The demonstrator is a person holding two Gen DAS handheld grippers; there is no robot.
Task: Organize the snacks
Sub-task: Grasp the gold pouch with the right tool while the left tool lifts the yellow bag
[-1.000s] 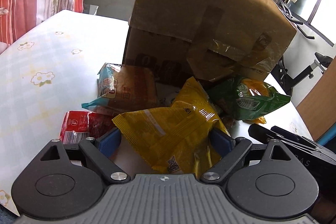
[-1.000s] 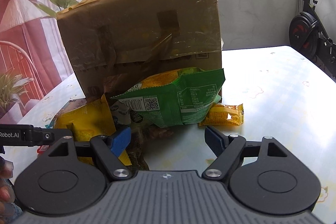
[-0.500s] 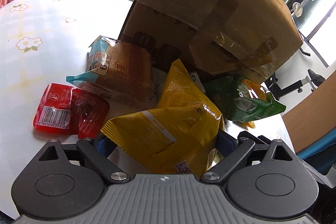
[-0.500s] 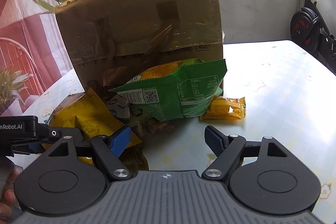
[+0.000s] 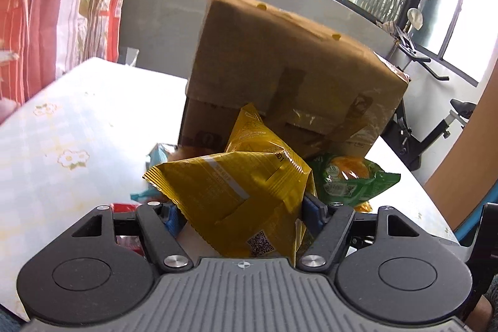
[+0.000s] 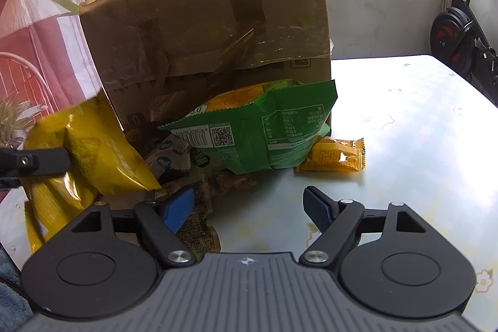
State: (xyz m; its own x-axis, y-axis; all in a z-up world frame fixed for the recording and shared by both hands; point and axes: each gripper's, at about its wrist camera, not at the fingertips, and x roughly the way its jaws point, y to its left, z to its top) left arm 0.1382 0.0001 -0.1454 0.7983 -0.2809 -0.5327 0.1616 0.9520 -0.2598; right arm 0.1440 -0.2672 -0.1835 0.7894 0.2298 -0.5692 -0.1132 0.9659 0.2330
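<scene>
My left gripper (image 5: 241, 215) is shut on a yellow snack bag (image 5: 236, 192) and holds it lifted above the table, in front of the taped cardboard box (image 5: 289, 67). The same yellow bag (image 6: 93, 154) shows at the left of the right wrist view, pinched by the left gripper's finger (image 6: 40, 161). My right gripper (image 6: 249, 206) is open and empty, low over the table before a green snack bag (image 6: 264, 136) that leans on the box (image 6: 211, 21). A small orange packet (image 6: 333, 159) lies to the green bag's right.
Several small wrappers (image 6: 193, 192) lie under and left of the green bag. A blue-edged bread pack (image 5: 158, 154) and a red packet (image 5: 124, 207) lie behind the held bag. An exercise bike (image 6: 463, 36) stands past the flowered table (image 6: 420, 145).
My left gripper has lifted the yellow bag up off the pile and the view has tilted upward. The right gripper has edged slightly closer to the green bag, still open.
</scene>
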